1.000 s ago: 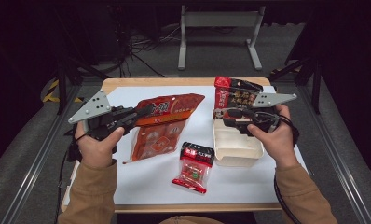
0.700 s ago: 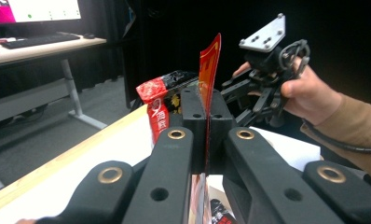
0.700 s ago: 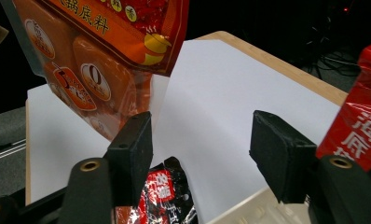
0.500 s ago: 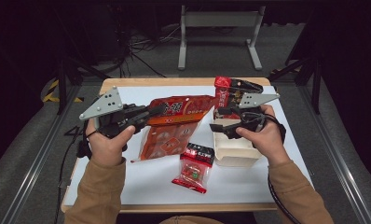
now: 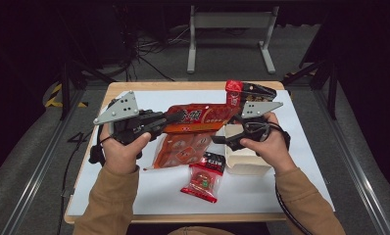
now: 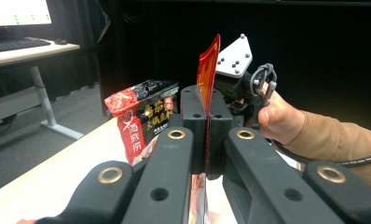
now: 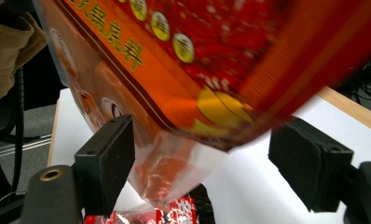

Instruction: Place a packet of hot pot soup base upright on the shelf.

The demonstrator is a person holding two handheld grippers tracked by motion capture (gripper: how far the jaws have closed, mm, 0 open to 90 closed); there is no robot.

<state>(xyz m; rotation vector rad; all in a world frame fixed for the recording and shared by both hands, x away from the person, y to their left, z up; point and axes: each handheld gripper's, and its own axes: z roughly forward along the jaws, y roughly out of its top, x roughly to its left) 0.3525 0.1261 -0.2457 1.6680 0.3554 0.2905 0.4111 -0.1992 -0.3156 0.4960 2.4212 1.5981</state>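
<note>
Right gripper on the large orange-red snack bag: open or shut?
Open: the right gripper has just been opening, pads clear of the large orange-red snack bag hanging between them.

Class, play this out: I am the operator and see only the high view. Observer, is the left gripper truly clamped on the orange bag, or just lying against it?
Observer: Clamped. In the left gripper view, the left gripper has its jaws shut on the orange bag, whose thin edge stands upright between them.
Operator: And the right gripper, does it grip the other end?
Observer: No. In the right gripper view, the right gripper has just been opening its jaws; they stand wide apart, the bag's corner hangs between them and neither jaw touches it.
</note>
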